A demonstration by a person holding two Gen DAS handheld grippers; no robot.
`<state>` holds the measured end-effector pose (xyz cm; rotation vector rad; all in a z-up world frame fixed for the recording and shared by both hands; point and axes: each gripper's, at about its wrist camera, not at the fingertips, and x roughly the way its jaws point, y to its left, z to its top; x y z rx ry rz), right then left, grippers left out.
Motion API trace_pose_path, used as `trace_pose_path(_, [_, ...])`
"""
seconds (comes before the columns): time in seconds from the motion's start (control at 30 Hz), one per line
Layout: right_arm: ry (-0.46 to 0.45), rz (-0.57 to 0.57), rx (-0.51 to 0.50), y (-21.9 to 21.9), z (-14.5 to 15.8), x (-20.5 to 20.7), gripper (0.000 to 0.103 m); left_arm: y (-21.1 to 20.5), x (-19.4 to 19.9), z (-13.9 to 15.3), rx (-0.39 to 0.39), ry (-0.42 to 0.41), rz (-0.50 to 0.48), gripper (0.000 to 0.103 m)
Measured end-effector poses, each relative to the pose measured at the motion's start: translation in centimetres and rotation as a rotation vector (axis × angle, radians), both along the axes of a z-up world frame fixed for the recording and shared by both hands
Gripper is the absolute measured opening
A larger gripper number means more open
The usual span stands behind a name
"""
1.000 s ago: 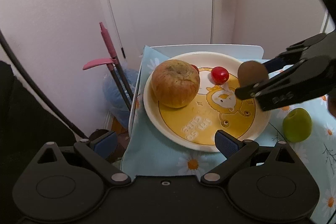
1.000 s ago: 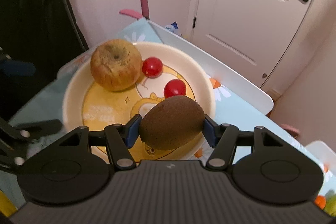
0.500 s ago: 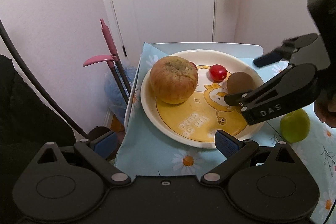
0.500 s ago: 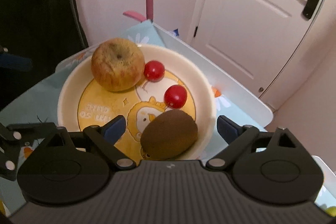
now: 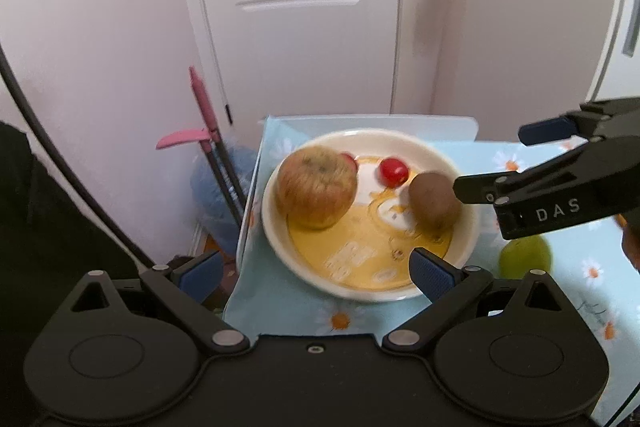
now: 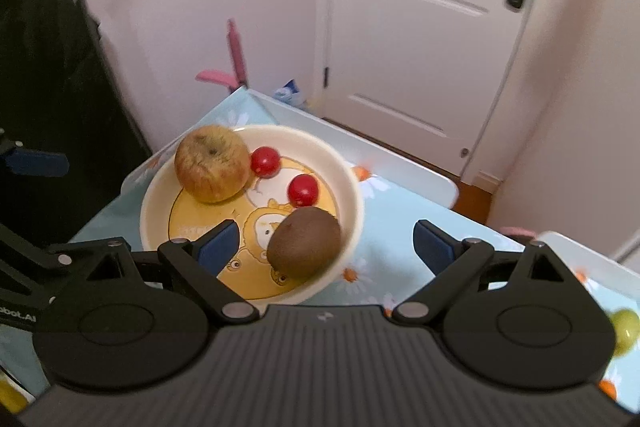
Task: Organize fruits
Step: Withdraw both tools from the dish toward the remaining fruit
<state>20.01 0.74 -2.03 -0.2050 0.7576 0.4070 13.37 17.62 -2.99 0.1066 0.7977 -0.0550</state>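
Note:
A cream plate (image 5: pixel 468 243) with a yellow cartoon print holds a large blotchy apple (image 5: pixel 316 187), two cherry tomatoes (image 6: pixel 265 161) (image 6: pixel 303 190) and a brown kiwi (image 5: pixel 434 201). The kiwi (image 6: pixel 304 247) lies free near the plate's right rim (image 6: pixel 356 203). My right gripper (image 5: pixel 496 161) hangs open just right of the kiwi, above it, its pads well apart and touching nothing. At the plate's near edge, my left gripper (image 5: pixel 316 271) stands open and empty. A green fruit (image 5: pixel 524 259) rests on the cloth right of the plate, partly behind the right gripper.
The plate sits at the far left corner of a table under a light blue daisy cloth (image 5: pixel 280 307). Past that corner stand a pink-handled broom and dustpan (image 5: pixel 204 115) and a blue bag (image 5: pixel 216 187). A white door (image 5: pixel 304 7) is behind. A white tray (image 6: pixel 580 255) lies at right.
The right gripper opened and let go of the kiwi, which now lies on the plate. It then drew back up and to the right. The left gripper pulled back a little.

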Motion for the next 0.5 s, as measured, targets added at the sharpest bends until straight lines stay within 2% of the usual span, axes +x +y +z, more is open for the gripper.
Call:
trace_pose_path(0.2, [-0.009,-0.146,0.021,-3.0,1.7,-2.6,0.103,-1.3,-0.5,1.3,-0.002,-0.033,-0.059,0.101])
trace_pose_path(0.5, [-0.005,-0.365,0.034,-9.5,2.5,-7.8,0.103,-4.5,-1.6,2.4,0.006,-0.069,-0.17,0.101])
